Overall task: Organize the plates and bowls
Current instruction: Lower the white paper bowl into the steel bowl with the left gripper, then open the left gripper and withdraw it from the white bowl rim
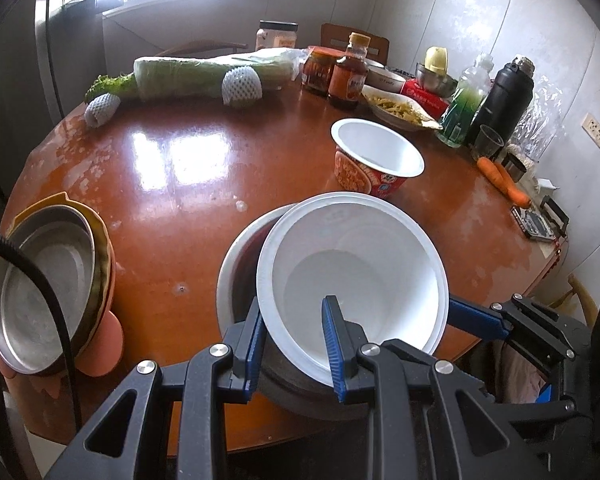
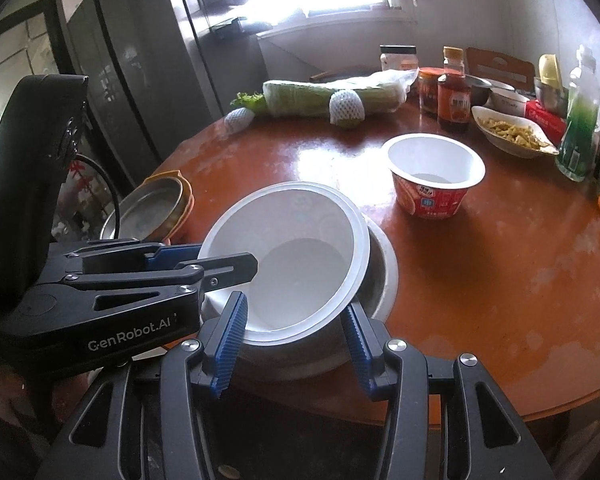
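Note:
A large white bowl [image 1: 352, 264] [image 2: 296, 248] hangs tilted over a metal bowl [image 1: 236, 268] [image 2: 380, 276] at the near edge of the round brown table [image 1: 172, 200]. My left gripper [image 1: 292, 304] is shut on the white bowl's near rim, one finger inside and one outside. In the right wrist view that gripper reaches in from the left. My right gripper [image 2: 294, 306] holds the same bowl, its two blue pads pressed on either side of the bowl's near part. A red instant-noodle cup [image 1: 380, 160] [image 2: 436, 176] stands empty behind.
A steel plate in stacked yellow and orange dishes [image 1: 44, 280] [image 2: 156, 204] sits at the table's left edge. Wrapped cabbage [image 1: 212, 76], sauce jars [image 1: 348, 76], a dish of food [image 1: 396, 108], bottles [image 1: 464, 104], a black flask [image 1: 504, 96] and carrots [image 1: 504, 180] line the far side.

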The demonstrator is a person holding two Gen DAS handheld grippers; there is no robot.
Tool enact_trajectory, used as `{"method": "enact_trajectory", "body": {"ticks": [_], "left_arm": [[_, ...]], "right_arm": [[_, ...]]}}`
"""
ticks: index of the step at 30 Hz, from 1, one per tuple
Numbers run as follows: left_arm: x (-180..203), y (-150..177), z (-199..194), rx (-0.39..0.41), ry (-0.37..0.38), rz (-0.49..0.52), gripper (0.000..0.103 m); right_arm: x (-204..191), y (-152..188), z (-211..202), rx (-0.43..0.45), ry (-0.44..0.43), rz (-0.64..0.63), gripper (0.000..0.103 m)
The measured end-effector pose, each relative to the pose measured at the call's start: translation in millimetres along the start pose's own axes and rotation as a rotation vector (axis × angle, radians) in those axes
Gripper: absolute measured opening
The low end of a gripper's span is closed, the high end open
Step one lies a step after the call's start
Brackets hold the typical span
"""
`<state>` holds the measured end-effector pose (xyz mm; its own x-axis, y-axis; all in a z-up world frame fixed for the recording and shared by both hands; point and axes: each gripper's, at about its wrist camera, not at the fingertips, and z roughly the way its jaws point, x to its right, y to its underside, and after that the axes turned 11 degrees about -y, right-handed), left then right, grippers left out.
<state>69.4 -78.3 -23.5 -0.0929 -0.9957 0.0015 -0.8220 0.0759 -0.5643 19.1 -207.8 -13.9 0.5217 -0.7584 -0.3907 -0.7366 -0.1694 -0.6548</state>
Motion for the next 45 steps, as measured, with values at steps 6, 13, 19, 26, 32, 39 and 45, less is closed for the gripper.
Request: {"method": "enact_trajectory", "body": {"ticks": [6,13,19,26,32,39,45], "left_arm": [[0,-1,2,-0.006,-0.004,0.001,0.027],[-1,-1,3,-0.006,-0.006,0.001,0.027],[-1,-1,4,-0.008,-0.008,0.000,0.027],[-2,-2,6,-0.006,-0.017,-0.002,0.028],[-2,-1,4,0.005,-0.026,0.000,0.029],[-3,-1,0,0.022,-0.025,-0.008,0.036],[-7,-2,-6,0.039,-0.025,-0.020,0.041]], "right_arm": [[2,0,3,-0.008,-0.004,0.003,0.051],[3,0,4,-0.007,-0.003,0.006,0.051],[6,1,4,-0.005,0.004,0.010,0.051],[6,1,3,-0.004,0.002,0.008,0.051],[5,2,4,-0.003,0.005,0.004,0.051],[5,1,2,0.002,0.007,0.003,0.053],[5,0,0,0.009,0.024,0.001,0.060]]}}
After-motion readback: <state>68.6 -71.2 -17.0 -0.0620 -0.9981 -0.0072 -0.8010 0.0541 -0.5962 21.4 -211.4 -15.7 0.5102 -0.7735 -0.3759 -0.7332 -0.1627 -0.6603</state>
